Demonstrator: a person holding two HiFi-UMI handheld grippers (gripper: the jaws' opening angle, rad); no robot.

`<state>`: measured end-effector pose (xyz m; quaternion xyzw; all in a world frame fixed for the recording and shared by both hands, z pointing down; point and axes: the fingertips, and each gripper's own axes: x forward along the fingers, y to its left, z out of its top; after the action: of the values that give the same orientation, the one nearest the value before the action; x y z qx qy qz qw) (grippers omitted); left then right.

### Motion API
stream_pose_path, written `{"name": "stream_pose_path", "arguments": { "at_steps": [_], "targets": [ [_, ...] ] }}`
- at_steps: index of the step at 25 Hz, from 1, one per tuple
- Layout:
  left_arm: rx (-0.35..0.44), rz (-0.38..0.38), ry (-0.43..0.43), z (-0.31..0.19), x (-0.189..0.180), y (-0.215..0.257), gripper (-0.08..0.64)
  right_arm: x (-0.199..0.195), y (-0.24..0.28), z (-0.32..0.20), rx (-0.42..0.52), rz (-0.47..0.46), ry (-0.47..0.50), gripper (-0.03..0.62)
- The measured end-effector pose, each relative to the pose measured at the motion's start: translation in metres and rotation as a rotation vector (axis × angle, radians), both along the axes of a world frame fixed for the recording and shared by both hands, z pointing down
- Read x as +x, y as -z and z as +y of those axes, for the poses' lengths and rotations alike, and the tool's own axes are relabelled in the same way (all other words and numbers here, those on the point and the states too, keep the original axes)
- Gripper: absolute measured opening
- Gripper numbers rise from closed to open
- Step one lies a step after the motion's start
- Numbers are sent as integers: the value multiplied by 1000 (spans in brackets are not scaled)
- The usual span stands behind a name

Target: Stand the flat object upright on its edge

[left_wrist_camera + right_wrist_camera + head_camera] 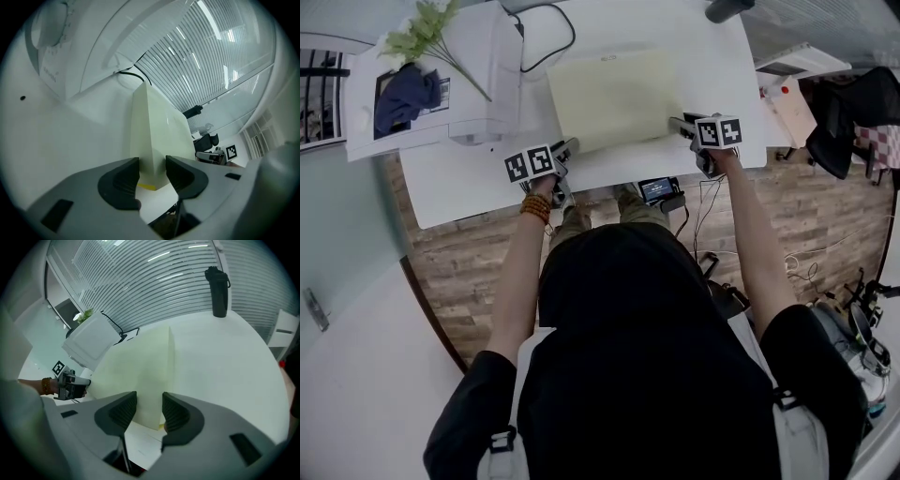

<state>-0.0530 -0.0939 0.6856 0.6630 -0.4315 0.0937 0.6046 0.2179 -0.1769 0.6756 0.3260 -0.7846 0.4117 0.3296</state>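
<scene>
Dark top (656, 356) nearest | L gripper (571, 146), R gripper (677, 123) clamp pale slab (614, 94) near corners | step: grip; next: tilt onto far edge

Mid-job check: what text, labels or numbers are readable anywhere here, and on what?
No legible words anywhere.
White machine: faint grey lettering, too blurred to read.
Small screen below the table edge: lit lines, too small to read.
Marker cubes: black-and-white patterns, no letters.
</scene>
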Motion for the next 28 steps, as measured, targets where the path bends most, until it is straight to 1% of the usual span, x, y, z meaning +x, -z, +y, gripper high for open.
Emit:
{"name": "stream_pose_path", "arguments": {
  "at_steps": [4,8,12,17,24,28],
  "targets": [
    [-7,19,-13,10,-2,-1,181,-1,0,13,5,-6,-19,164],
    [-10,16,-29,13,-1,-1,181,1,2,17,28,7,-40,163],
    [-8,11,-43,17,-2,0,181,0,5,23,24,7,-51,160],
    [-13,28,-56,21,-1,-1,181,3,7,31,40,10,-68,156],
    [-33,40,-92,17,-1,-3,181,4,12,29,78,32,-83,152],
    [-39,54,-88,18,0,-3,181,4,22,30,96,40,-82,146]
  ]
}}
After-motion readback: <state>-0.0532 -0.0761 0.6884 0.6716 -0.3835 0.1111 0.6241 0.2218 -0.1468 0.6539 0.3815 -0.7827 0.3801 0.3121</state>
